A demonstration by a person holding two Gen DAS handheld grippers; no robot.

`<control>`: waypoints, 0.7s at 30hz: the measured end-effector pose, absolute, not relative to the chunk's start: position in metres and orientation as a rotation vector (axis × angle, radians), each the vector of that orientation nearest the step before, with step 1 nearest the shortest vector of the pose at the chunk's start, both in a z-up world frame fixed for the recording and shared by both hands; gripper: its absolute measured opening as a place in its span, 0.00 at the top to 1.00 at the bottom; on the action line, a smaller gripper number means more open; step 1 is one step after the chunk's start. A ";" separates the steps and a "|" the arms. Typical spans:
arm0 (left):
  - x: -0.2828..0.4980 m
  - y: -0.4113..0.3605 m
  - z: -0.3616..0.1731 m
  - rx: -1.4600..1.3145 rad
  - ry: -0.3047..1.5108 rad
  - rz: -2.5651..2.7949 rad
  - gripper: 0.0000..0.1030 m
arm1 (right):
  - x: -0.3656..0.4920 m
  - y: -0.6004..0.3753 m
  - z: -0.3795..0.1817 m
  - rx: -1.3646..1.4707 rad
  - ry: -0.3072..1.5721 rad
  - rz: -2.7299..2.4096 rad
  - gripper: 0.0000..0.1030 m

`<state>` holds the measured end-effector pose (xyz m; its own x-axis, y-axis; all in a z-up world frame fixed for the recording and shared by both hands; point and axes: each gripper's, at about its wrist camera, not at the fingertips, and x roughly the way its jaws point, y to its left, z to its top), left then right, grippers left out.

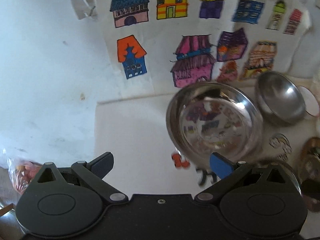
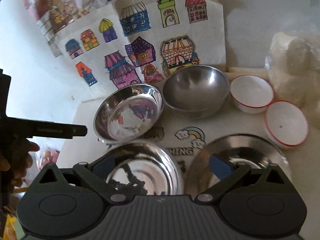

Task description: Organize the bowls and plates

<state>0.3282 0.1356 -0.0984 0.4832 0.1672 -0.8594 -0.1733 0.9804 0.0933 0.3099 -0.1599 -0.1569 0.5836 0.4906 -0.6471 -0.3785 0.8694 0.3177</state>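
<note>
I see nothing stacked yet: steel plates (image 2: 128, 112), bowls (image 2: 196, 90) spread on bench (image 2: 124, 136); both hand-held grippers (image 1: 161, 165) (image 2: 162, 165) wide, empty.

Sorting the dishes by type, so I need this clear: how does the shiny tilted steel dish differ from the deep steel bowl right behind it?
The shiny steel dish is shallow with a flat base; the deep steel bowl is rounded. The dish has a mirror finish reflecting the house drawings; the bowl looks duller, brushed. The dish sits tilted; the bowl sits level. Both are round, metal and empty.
</note>
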 end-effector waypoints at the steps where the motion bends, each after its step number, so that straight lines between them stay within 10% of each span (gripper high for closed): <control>1: 0.335 0.137 -0.102 -0.011 1.060 0.212 0.01 | 0.316 -0.156 -0.157 0.168 0.806 0.508 0.00; 16: 0.394 0.158 -0.137 -0.071 1.145 0.160 0.13 | 0.372 -0.126 -0.179 0.238 0.861 0.500 0.19; 21: 0.399 0.163 -0.140 -0.107 1.142 0.134 0.26 | 0.382 -0.120 -0.183 0.264 0.892 0.489 0.40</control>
